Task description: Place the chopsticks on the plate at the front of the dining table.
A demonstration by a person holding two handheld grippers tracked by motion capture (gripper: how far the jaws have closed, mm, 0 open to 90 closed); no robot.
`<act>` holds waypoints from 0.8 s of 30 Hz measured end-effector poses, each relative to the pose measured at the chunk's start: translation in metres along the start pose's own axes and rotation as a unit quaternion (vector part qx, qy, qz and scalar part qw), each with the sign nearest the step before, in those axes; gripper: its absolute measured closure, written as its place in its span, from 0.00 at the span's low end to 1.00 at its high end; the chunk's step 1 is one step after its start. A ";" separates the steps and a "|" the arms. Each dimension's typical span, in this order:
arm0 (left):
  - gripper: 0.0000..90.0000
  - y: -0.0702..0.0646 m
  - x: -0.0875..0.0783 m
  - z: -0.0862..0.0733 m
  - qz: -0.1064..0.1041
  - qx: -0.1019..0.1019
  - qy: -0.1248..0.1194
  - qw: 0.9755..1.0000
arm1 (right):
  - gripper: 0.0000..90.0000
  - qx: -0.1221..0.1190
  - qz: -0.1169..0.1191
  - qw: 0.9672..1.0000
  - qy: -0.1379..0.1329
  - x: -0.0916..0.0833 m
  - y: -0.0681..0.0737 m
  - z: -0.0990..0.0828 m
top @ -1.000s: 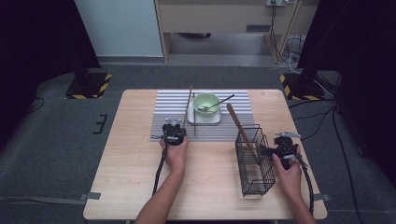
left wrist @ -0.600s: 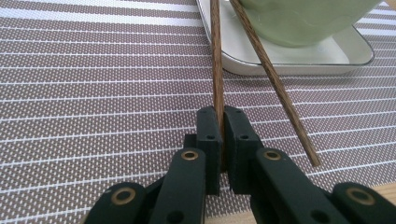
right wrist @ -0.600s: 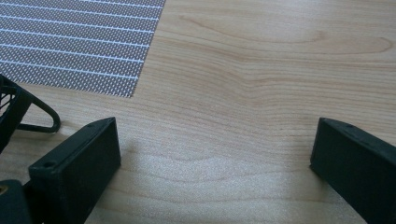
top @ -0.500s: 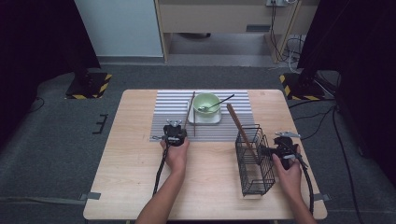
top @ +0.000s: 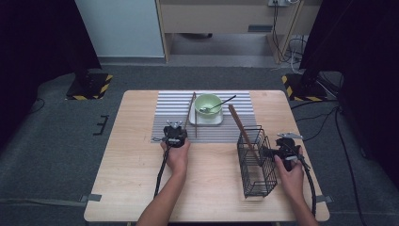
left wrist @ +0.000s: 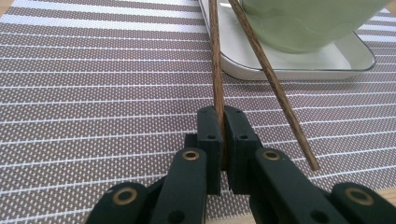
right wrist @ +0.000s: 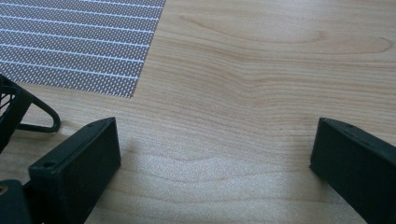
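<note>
A: Start at the left hand-held gripper (left wrist: 223, 140). What are its jaws doing?

B: They are pinched tight on one brown chopstick (left wrist: 216, 60), gripping it near its close end. The stick runs straight away from the jaws, across the striped placemat (left wrist: 93, 84) and up along the edge of the white tray (left wrist: 299, 70).

A: And the second chopstick (left wrist: 275, 88)?

B: It lies loose just beside the held one, slanting off to the side in the left gripper view, its near tip resting on the placemat and its far part crossing the tray rim. The two sticks come close together at the far end.

A: What sits on the tray?

B: A pale green bowl (top: 207, 103) with a spoon (top: 217, 104) leaning in it.

A: The other hand?

B: The right hand-held gripper (top: 275, 152) is low over the bare tabletop (right wrist: 261, 70), jaws spread wide with nothing between them. It sits just beside the black wire basket (top: 256, 160), on that basket's right in the high view.

A: Anything in the basket?

B: One long brown wooden utensil (top: 241, 126) stands tilted in it, its top leaning towards the placemat. The basket stands well apart from the left hand-held gripper.
</note>
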State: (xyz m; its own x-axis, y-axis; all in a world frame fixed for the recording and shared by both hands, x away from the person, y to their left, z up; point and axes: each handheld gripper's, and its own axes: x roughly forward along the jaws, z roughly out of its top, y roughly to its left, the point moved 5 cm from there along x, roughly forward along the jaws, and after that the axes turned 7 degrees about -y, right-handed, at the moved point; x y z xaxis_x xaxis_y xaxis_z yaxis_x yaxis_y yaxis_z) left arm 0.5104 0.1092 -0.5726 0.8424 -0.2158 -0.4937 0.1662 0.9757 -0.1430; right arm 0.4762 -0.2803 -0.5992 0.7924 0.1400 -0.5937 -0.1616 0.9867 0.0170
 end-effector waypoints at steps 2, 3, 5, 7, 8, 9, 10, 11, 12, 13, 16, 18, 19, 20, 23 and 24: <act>0.95 0.001 0.000 0.000 0.000 0.001 0.002 1.000 | 0.02 0.000 0.000 1.000 0.000 0.000 0.000 0.000; 0.95 0.001 0.000 0.000 0.001 -0.001 0.002 1.000 | 0.02 0.000 0.000 1.000 0.000 0.000 0.000 0.000; 0.95 0.002 0.001 -0.001 0.002 -0.002 0.003 1.000 | 0.02 0.000 0.000 1.000 0.000 0.000 0.000 0.000; 0.95 0.002 0.001 -0.001 0.002 -0.003 0.003 1.000 | 0.02 0.000 0.000 1.000 0.000 0.000 0.000 0.000; 0.95 0.002 0.001 -0.001 0.003 -0.001 0.004 1.000 | 0.02 0.000 0.000 1.000 0.000 0.000 0.000 0.000; 0.95 0.002 0.001 -0.001 0.003 -0.001 0.004 1.000 | 0.02 0.000 0.000 1.000 0.000 0.000 0.000 0.000; 0.95 0.002 0.001 -0.001 0.004 0.001 0.005 1.000 | 0.02 0.000 0.000 1.000 0.000 0.000 0.000 0.000; 0.95 0.002 0.001 -0.001 0.003 0.000 0.005 1.000 | 0.02 0.000 0.000 1.000 0.000 0.000 0.000 0.000; 0.95 0.001 0.001 -0.002 0.003 0.000 0.004 1.000 | 0.02 0.000 0.000 1.000 0.000 0.000 0.000 0.000; 0.95 0.000 0.002 -0.003 0.001 0.003 0.006 1.000 | 0.02 0.000 0.000 1.000 0.000 0.000 0.000 0.000; 0.94 -0.003 0.003 -0.005 -0.002 0.002 0.007 1.000 | 0.02 0.000 0.000 1.000 0.000 0.000 0.000 0.000; 0.94 -0.005 0.003 -0.006 -0.005 0.002 0.008 1.000 | 0.02 0.000 0.000 1.000 0.000 0.000 0.000 0.000; 0.93 -0.005 0.003 -0.006 -0.005 0.002 0.008 1.000 | 0.02 0.000 0.000 1.000 0.000 0.000 0.000 0.000; 0.93 -0.007 0.004 -0.007 -0.007 0.001 0.009 1.000 | 0.02 0.000 0.001 1.000 0.000 0.000 0.000 0.000; 0.92 -0.010 0.004 -0.008 -0.011 0.000 0.008 1.000 | 0.02 0.000 0.001 1.000 0.001 0.000 0.000 0.000; 0.92 -0.011 0.004 -0.008 -0.013 0.000 0.008 1.000 | 0.02 0.000 0.001 1.000 0.001 0.000 0.000 0.000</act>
State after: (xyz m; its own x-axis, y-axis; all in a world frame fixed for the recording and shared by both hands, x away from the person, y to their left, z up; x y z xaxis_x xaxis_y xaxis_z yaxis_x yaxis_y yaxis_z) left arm 0.5081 0.0972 -0.5799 0.8299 -0.2409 -0.5032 0.1868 0.9699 -0.1562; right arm 0.4763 -0.2800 -0.5993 0.7915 0.1411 -0.5946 -0.1623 0.9866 0.0180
